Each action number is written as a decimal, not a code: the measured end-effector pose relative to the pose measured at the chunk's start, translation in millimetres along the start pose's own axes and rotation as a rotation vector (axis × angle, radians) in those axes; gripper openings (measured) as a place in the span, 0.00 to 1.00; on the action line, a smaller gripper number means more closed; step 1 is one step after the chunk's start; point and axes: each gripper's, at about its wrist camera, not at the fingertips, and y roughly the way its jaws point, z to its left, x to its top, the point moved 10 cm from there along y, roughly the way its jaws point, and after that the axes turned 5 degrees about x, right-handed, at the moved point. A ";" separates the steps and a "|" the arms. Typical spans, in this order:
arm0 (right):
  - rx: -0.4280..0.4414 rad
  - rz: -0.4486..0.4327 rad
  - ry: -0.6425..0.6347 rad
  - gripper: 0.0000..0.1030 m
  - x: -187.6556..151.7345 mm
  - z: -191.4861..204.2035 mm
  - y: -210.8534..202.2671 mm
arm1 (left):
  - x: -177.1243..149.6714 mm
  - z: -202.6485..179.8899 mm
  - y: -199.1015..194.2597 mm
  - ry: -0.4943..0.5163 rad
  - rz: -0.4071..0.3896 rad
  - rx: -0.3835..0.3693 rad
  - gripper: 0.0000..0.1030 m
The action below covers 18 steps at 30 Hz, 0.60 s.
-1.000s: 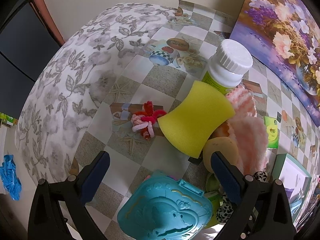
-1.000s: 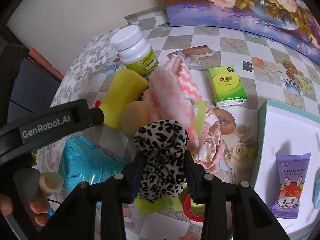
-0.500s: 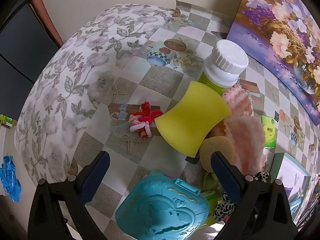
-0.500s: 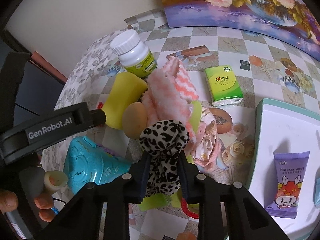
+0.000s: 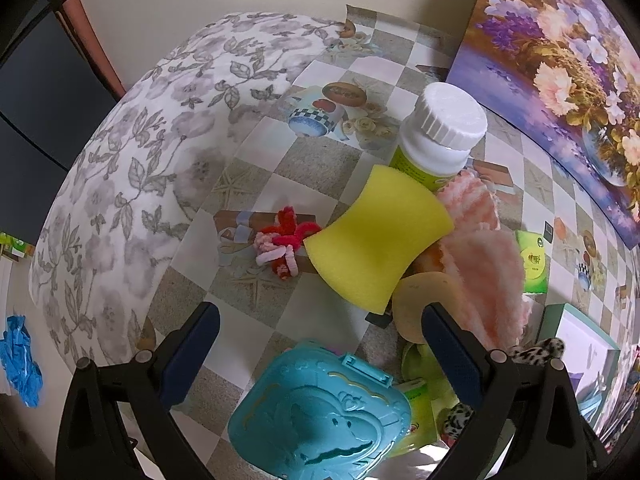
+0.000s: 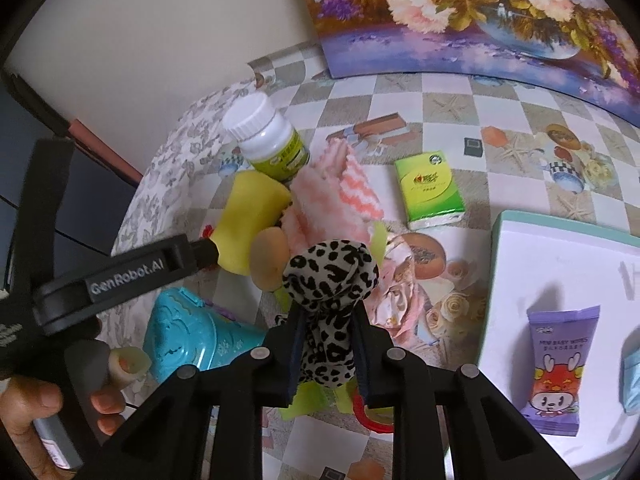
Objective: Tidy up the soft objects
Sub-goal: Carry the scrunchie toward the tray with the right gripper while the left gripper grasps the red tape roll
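The leopard-print scrunchie (image 6: 329, 304) was pinched between the pads of the right gripper (image 6: 326, 354), whose jaws had just been closing on it; a narrow grip, fabric bunched and squeezed, judged so it could be carried out of the pile. It was held just in front of the yellow sponge (image 6: 250, 224), over the clutter. Its long axis ran along the fingers, the puffed end pointing away from the camera toward the sponge and pink cloth (image 6: 332, 208). The left gripper (image 5: 320, 354) was held wide open with nothing gripped, hovering near the sponge above the teal case (image 5: 320, 416), probably kept clear.
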 end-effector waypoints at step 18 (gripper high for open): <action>-0.088 -0.116 0.171 0.22 7.3 -78.4 -73.3 | -9.6 -50.9 -32.1 0.121 -0.046 -0.075 0.98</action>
